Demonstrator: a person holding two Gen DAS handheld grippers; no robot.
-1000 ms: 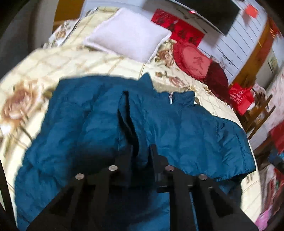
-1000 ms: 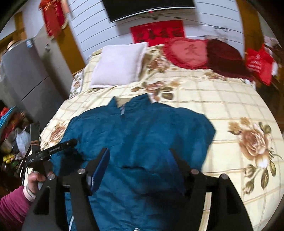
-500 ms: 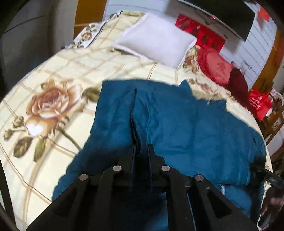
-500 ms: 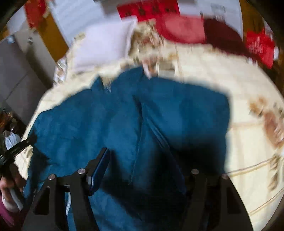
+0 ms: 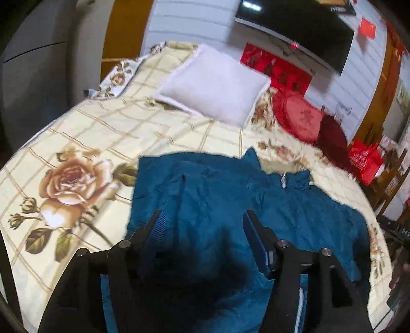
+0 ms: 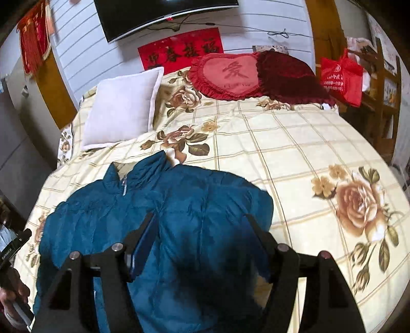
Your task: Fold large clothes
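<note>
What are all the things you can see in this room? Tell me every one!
jacket: one, blue, flat on the bed nearest the cameras, collar toward the pillows
bedspread: one, cream with checks and roses, under everything
white pillow: one, head of the bed, left side
heart cushion: one, red, head of the bed
dark cushion: one, maroon, right of the heart cushion
banner: one, red, on the wall
TV: one, black, above the banner
bag: one, red, right of the bed
left gripper: black, jaws open above the jacket
right gripper: black, jaws open above the jacket
</note>
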